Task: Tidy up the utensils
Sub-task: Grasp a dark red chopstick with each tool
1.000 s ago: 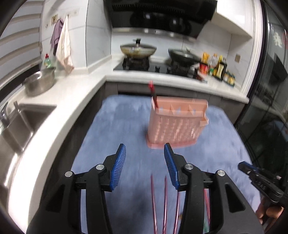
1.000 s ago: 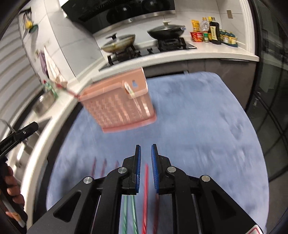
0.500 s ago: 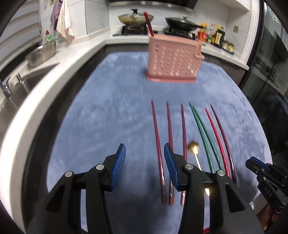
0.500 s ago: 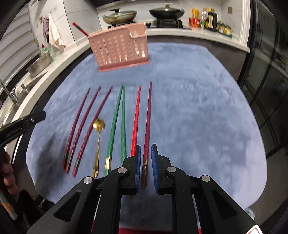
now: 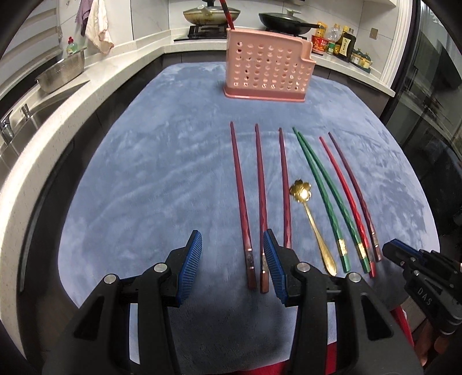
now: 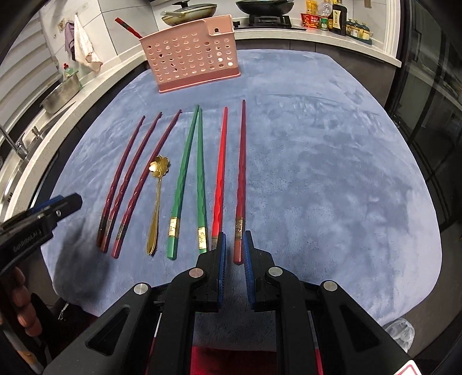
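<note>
A pink perforated utensil holder [image 5: 268, 72] [image 6: 190, 60] stands at the far side of a blue mat, with one red chopstick [image 6: 127, 27] sticking out of it. Several chopsticks lie in a row on the mat: dark red ones [image 5: 239, 187], a green pair [image 6: 190, 173], a bright red one [image 6: 220, 173] and a maroon one [image 6: 241, 173]. A gold flower spoon [image 5: 309, 213] [image 6: 157, 196] lies among them. My left gripper [image 5: 232, 256] is open, above the near ends of the dark red chopsticks. My right gripper [image 6: 234, 256] is nearly shut, empty, just above the near end of the maroon chopstick.
The blue mat [image 6: 332, 173] covers a table. A white counter with a sink [image 5: 17, 127] and a steel colander [image 5: 60, 72] runs along the left. A stove with pans [image 5: 213, 14] and bottles [image 5: 343, 43] are behind. A dark glass door [image 5: 433, 86] is at the right.
Both grippers pulled back from the holder toward the near edge and tilted down, so the whole row of chopsticks and the spoon came into view. Jaw openings are unchanged.
</note>
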